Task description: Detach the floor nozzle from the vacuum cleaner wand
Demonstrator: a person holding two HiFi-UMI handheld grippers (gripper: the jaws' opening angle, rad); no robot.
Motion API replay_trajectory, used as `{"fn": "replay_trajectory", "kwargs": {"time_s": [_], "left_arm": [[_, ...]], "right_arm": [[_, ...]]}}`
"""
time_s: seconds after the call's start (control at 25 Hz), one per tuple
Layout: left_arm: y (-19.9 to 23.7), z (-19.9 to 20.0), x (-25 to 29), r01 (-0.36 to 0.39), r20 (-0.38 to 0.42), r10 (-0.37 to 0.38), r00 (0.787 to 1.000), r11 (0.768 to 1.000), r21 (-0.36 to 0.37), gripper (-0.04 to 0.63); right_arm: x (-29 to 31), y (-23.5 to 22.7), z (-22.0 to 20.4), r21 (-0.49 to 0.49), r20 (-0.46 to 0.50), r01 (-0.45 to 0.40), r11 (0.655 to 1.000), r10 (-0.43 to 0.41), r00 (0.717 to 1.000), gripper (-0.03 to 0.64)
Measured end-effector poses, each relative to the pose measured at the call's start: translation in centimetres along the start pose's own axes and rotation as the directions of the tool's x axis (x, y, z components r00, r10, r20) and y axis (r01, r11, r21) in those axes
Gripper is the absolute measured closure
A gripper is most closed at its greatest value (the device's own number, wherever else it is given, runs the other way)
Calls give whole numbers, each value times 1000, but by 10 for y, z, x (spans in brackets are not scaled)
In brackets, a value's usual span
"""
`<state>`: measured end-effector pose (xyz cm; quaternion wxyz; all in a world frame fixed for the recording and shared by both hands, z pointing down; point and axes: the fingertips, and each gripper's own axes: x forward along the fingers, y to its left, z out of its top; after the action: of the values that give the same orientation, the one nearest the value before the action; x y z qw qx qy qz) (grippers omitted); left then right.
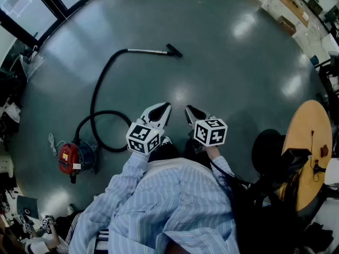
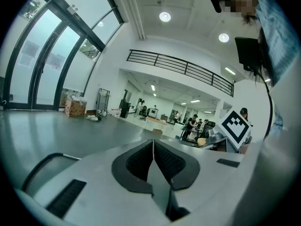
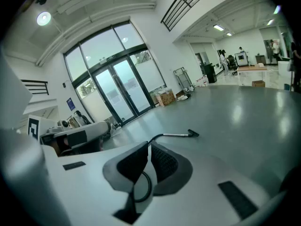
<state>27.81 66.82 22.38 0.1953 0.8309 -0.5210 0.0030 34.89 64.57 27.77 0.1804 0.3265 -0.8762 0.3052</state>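
The left tool [image 1: 166, 107] and right tool [image 1: 187, 110] are held side by side close to the person's body, tips pointing forward and somewhat down. Each has its jaws pressed together with nothing between them, which fits tools being carried towards the job, not working on it.

The nozzle [image 1: 174, 50] lies on the floor [image 1: 233, 67] straight ahead of both tools and well apart from them. It is on the end of the wand [image 1: 148, 50], so the detaching is not yet begun. The right gripper view looks along its jaws almost straight at the wand and nozzle, so that tool seems aimed there.

From the wand's other end, ahead-left of the left tool, the hose [image 1: 97, 97] curves back and loops to the red canister [image 1: 70, 159], which sits to that tool's left.

Both tools will probably have to close in and spread their jaws, one to steady the wand while the other pulls the nozzle.
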Motion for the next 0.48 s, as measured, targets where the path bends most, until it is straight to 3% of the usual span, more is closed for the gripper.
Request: {"fn": "replay_trajectory", "kwargs": {"time_s": [0.48], "left_arm": [[10,4,-1,20,1,-20,1000,1000,16,583]], "right_arm": [[8,3,3,13,7,11,1000,-12,1000,589]]}}
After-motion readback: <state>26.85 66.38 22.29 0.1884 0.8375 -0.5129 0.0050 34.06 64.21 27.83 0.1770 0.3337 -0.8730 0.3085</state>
